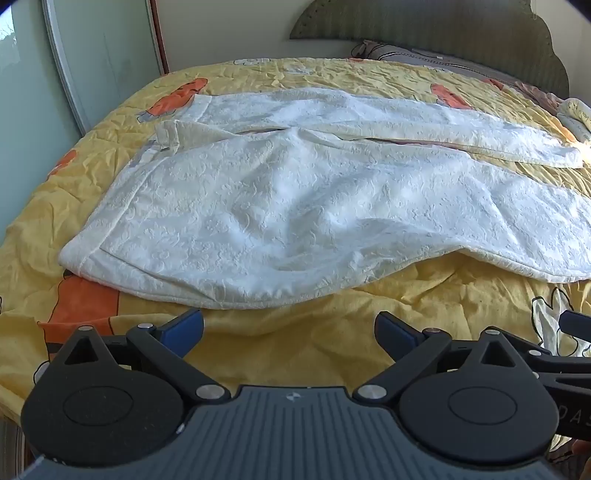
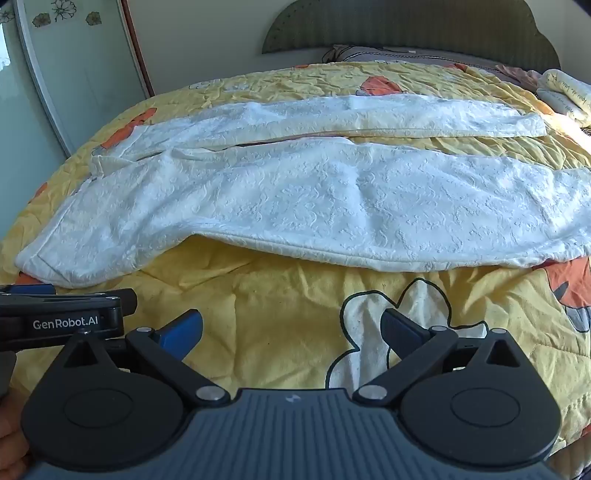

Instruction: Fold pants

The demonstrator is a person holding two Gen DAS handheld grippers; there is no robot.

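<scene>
Bedroom scene: bed (image 1: 295, 343) under a yellow cartoon quilt, headboard (image 2: 406, 29) at the far end. Pants (image 1: 295, 206), white and textured, spread flat on the quilt with legs apart; long axis across the view, waistband left, hems right. Lying just ahead of both tongs, untouched. Left tongs (image 1: 289, 330) spread apart, empty, nearer the waistband end. Right tongs (image 2: 291, 330) likewise apart and empty, nearer the leg (image 2: 369, 214) closest to them. No containers visible. Probable first step: near leg over far leg.
</scene>
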